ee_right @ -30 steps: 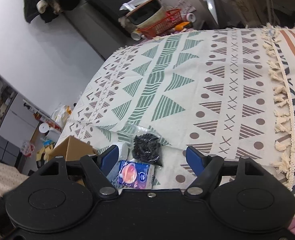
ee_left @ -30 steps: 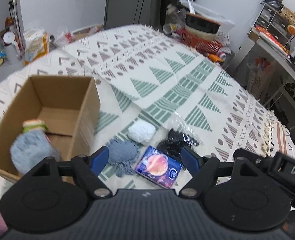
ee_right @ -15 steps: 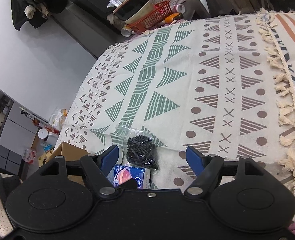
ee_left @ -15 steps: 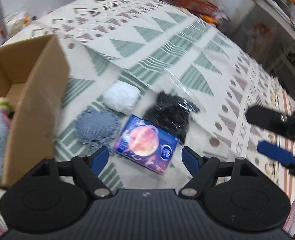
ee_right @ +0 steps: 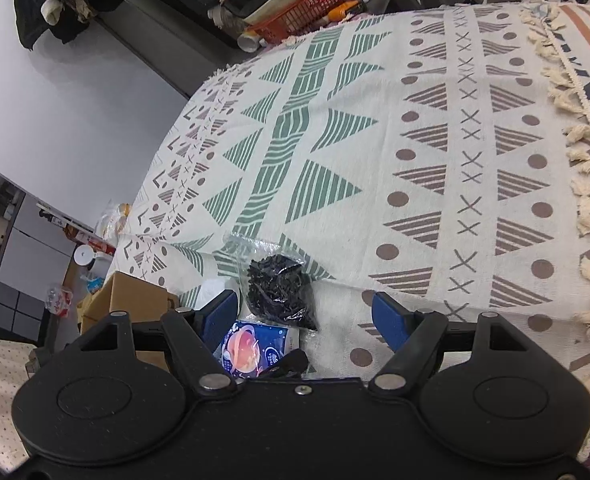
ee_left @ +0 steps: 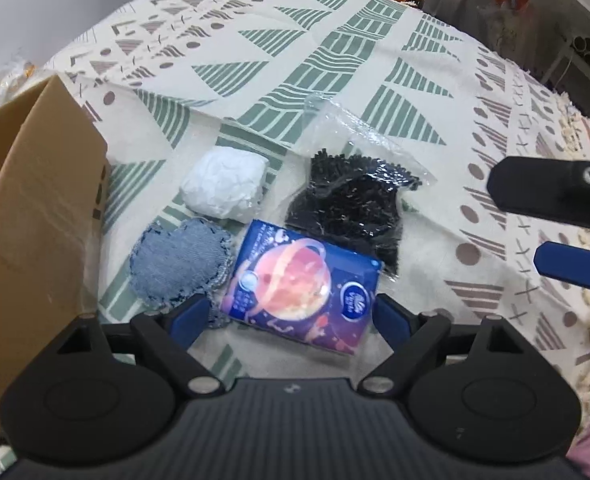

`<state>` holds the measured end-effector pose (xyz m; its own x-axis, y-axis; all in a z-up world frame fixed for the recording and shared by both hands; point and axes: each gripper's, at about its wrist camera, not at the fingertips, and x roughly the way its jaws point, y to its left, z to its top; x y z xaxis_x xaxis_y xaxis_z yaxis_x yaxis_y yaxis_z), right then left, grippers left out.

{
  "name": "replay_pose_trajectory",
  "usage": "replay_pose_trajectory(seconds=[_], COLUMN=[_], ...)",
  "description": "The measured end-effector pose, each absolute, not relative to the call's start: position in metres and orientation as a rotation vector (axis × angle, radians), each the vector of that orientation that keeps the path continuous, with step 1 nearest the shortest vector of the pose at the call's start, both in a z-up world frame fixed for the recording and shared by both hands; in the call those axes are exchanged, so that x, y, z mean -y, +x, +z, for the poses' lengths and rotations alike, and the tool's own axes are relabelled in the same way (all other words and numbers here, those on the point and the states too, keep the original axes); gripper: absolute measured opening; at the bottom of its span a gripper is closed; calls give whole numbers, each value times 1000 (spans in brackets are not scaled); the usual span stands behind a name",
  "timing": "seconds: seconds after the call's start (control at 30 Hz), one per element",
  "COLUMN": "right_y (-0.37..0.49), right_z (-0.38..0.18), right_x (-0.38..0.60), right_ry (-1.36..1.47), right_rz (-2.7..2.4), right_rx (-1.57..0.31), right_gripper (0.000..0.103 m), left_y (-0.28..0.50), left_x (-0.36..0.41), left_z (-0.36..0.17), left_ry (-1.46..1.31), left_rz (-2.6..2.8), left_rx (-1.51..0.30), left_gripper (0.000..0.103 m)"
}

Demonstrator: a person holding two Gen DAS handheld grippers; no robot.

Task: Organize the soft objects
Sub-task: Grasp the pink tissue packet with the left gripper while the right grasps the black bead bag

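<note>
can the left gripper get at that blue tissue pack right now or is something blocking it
Probably yes. The left gripper has its jaws open with the tissue pack lying flat between them, nothing on top. The denim patch and black bag only border it.

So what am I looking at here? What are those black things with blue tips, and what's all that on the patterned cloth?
No robot here: a person holds a tool in each hand, each with a camera looking along its two blue-tipped fingers. One picture comes from the left hand-held gripper, the other from the right hand-held gripper. Both are open and hold nothing. On the patterned cloth lie a tissue pack, a denim patch, a white bundle and a clear bag of black pieces. A cardboard box stands to the left, probably for collecting them.
</note>
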<state>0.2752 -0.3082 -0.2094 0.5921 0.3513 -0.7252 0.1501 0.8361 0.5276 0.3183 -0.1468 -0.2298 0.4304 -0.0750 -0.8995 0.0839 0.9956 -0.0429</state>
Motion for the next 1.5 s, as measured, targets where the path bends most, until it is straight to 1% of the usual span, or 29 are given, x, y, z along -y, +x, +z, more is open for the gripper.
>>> replay_pose_trajectory(seconds=[0.17, 0.27, 0.57, 0.77, 0.87, 0.9, 0.93, 0.97, 1.0, 1.13, 1.5], right_y=[286, 291, 301, 310, 314, 315, 316, 316, 316, 313, 293], right_z=[-219, -223, -233, -243, -250, -253, -256, -258, -259, -252, -222], right_x=[304, 299, 282, 273, 271, 270, 271, 271, 271, 266, 270], right_ry=[626, 629, 610, 622, 631, 631, 632, 640, 646, 604, 551], right_rz=[154, 160, 163, 154, 145, 140, 134, 131, 134, 148, 157], right_rx=[-941, -942, -962, -988, -1011, -1020, -1028, -1034, -1035, -1027, -932], right_gripper=[73, 72, 68, 61, 50, 44, 40, 38, 33, 28, 26], left_y=[317, 316, 320, 327, 330, 330, 330, 329, 329, 325, 302], left_x=[146, 142, 126, 114, 109, 108, 106, 105, 104, 101, 99], left_z=[-232, -229, -210, -201, -204, -205, -206, -206, -206, -204, -183], left_ry=[9, -25, -117, -125, -124, -127, -129, -130, -130, -130, -117], left_rz=[-118, -135, -145, -137, -131, -129, -129, -128, -125, -115, -113], left_rx=[-1093, -1080, -1064, -1060, -1077, -1082, -1086, -1089, -1091, -1089, -1024], left_gripper=[87, 77, 76, 76, 76, 76, 76, 76, 76, 76, 76])
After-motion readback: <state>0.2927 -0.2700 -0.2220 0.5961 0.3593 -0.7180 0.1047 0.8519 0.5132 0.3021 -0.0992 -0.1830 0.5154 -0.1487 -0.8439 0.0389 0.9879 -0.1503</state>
